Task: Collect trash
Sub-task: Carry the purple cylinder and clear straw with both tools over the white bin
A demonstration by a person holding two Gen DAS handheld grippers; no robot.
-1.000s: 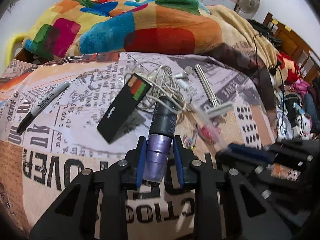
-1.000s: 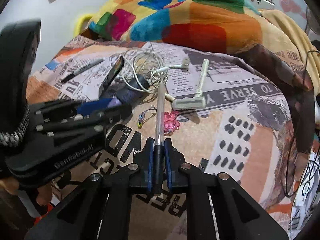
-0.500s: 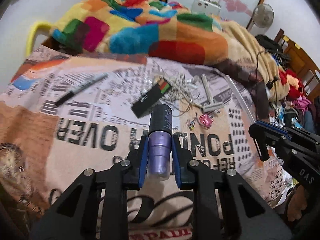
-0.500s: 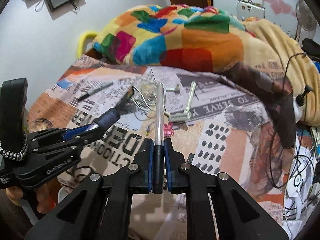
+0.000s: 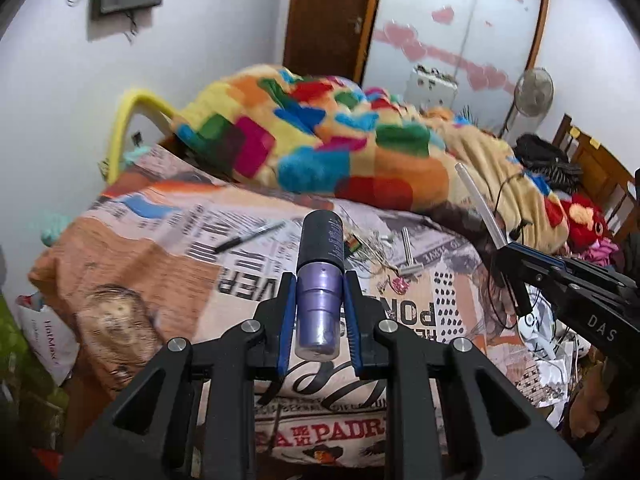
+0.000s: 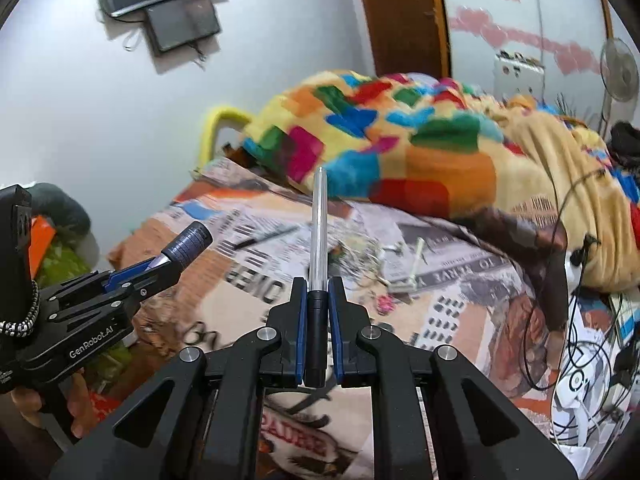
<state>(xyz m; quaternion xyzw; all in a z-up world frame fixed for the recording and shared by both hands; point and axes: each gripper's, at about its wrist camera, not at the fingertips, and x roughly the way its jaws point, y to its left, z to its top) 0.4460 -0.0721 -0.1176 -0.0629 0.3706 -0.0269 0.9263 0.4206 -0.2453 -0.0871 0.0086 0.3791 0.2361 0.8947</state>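
Observation:
My left gripper (image 5: 319, 288) is shut on a purple bottle with a dark cap (image 5: 320, 272) and holds it in the air above the near end of the bed. The bottle also shows in the right wrist view (image 6: 188, 242). My right gripper (image 6: 319, 296) is shut on a clear pen-like tube with a black end (image 6: 319, 236), pointing up and away. The tube also shows in the left wrist view (image 5: 480, 208). On the newspaper-print sheet (image 5: 168, 264) lie a black marker (image 5: 248, 236), a white razor (image 5: 410, 256), tangled white cable (image 5: 374, 240) and a small pink item (image 5: 400, 285).
A colourful patchwork blanket (image 5: 320, 148) is heaped at the far end of the bed. A white bag (image 5: 48, 336) and green stuff sit on the floor at left. Cables and papers (image 6: 592, 360) clutter the right side. A fan (image 5: 534, 94) stands by the wardrobe.
Both grippers have lifted and drawn back from the bed with the bottle and the tube held. The items on the sheet now look smaller and farther off.

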